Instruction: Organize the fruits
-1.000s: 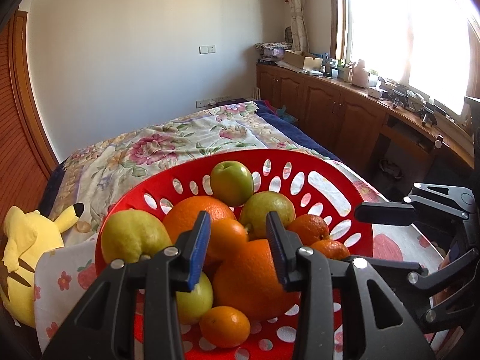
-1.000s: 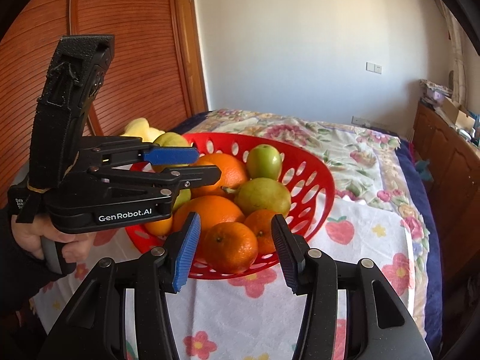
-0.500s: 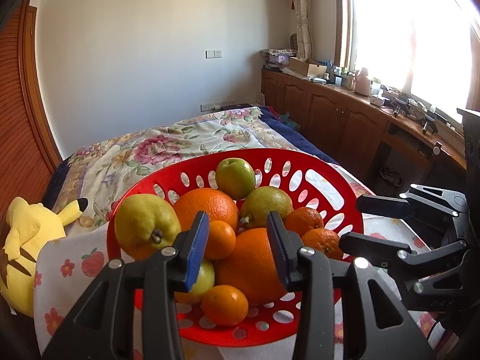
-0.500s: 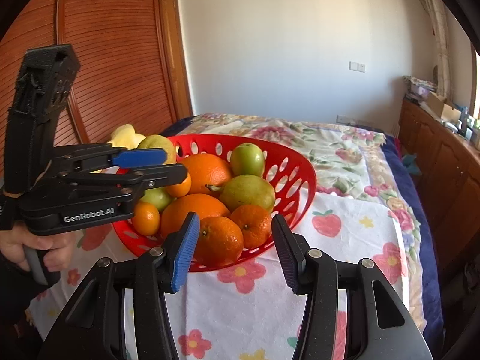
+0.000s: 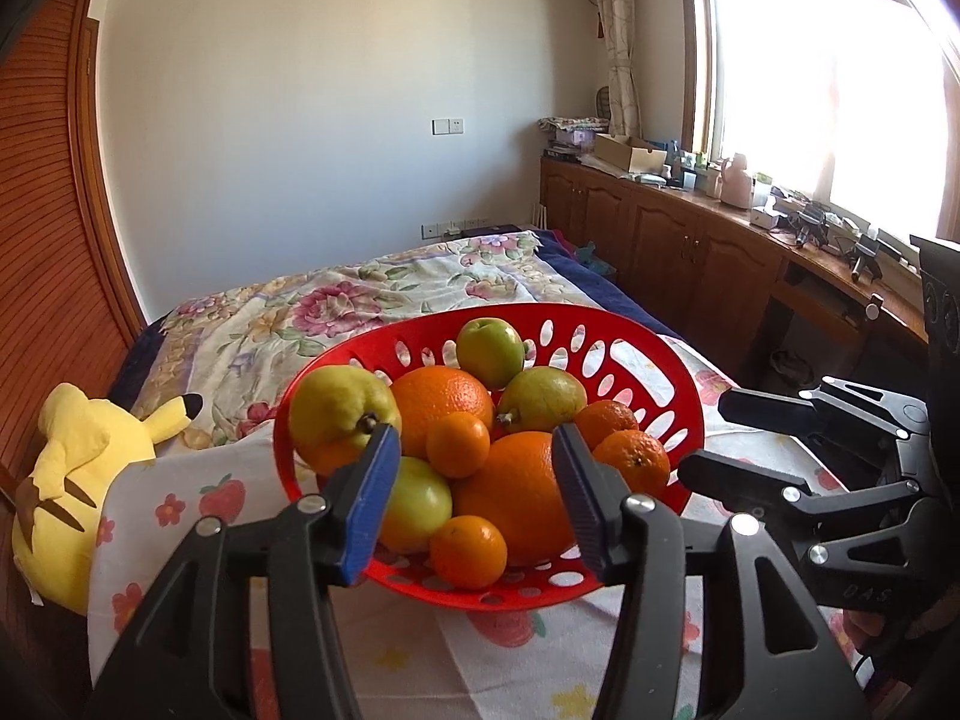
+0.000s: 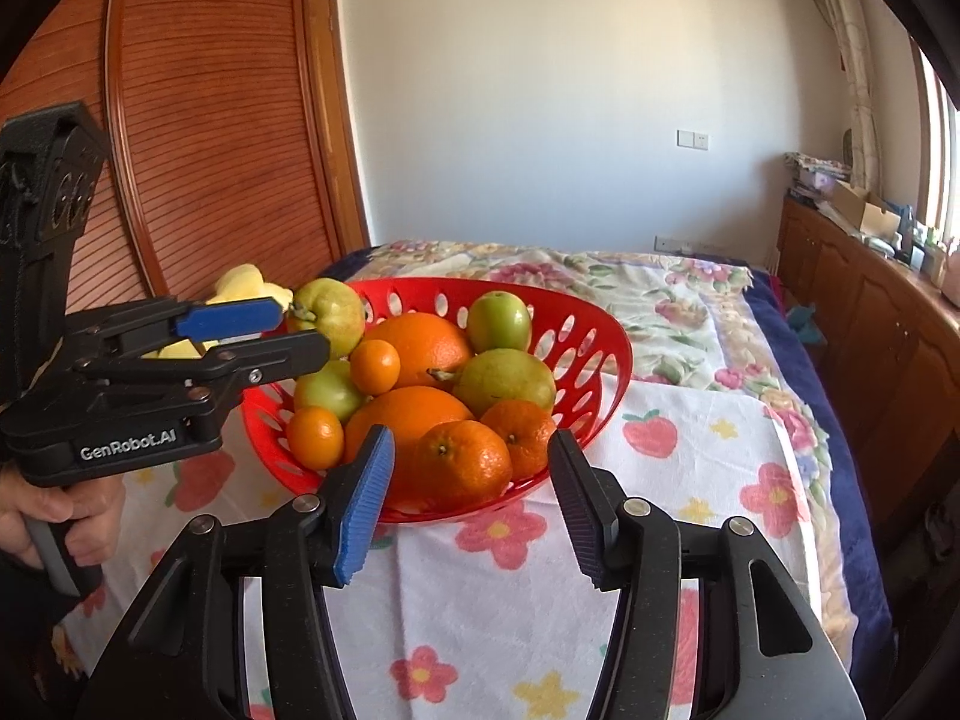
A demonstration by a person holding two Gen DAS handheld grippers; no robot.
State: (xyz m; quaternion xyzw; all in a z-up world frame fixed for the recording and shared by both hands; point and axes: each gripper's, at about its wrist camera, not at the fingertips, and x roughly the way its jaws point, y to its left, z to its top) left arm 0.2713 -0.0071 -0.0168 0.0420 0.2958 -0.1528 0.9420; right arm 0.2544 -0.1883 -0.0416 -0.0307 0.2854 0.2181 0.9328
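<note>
**Fruit basket on bed: both grippers backing off, jaws widening**

Since a second ago your two grippers are drawing back from the red basket (image 5: pixel 684 396), so it is sitting smaller and farther off in both views, and both pairs of jaws are spreading wider than before.

Items, left to right:

- Yellow plush toy (image 5: pixel 78 468): lying at the bed's left edge, partly under the corner of the flowered cloth (image 6: pixel 690 516).
- Left gripper (image 5: pixel 474 498): you are holding it just short of the basket's near rim; its jaws are opening, with nothing between the pads. Its upper finger tip is lying close by the pear (image 6: pixel 329 315), whether touching it I cannot tell.
- Red basket: resting on the flowered cloth, holding every fruit. The pear is perching at the left rim; a large orange (image 5: pixel 516 498) is filling the front; a green apple (image 5: pixel 489 351) is sitting at the back; a mandarin (image 6: pixel 462 465) is lying nearest the right gripper.
- Right gripper (image 6: pixel 471 504): you are hovering it before the basket, level with the mandarin; its jaws are opening, empty, clear of the fruit.
- Wooden cabinets (image 5: pixel 690 258): running along the right wall under the window.
</note>
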